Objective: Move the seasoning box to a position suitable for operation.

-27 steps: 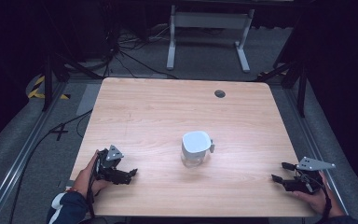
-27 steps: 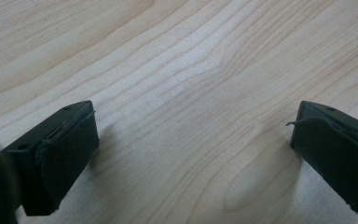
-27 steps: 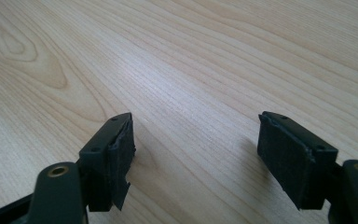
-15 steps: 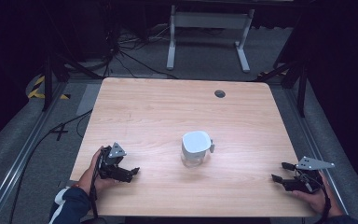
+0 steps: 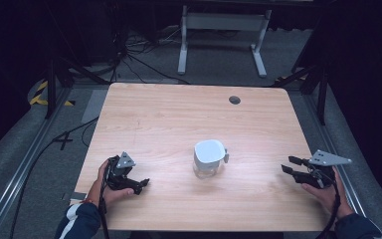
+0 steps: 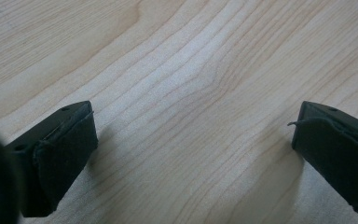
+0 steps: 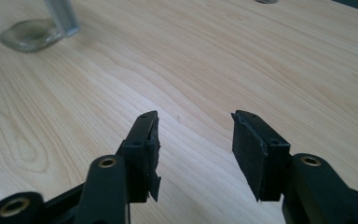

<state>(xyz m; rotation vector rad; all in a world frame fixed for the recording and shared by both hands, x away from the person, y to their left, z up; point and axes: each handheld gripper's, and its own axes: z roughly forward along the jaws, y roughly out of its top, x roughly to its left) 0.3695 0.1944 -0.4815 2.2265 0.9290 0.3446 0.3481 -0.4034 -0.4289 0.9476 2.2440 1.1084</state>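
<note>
Two grippers – left gripper (image 5: 142, 183) & right gripper (image 5: 289, 165), jaws apart, empty – flank a white cup (image 5: 209, 157) mid-table (image 5: 169, 114), apparently poised pre-task.

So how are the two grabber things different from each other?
The left gripper sits near the table's left front edge, while the right gripper is at the right edge. The left gripper's jaws point right, toward the white cup; the right gripper's jaws point left, toward it. In their own views, the left gripper's jaws stand wider apart than the right's. Both are black, open, empty and held by a hand.
</note>
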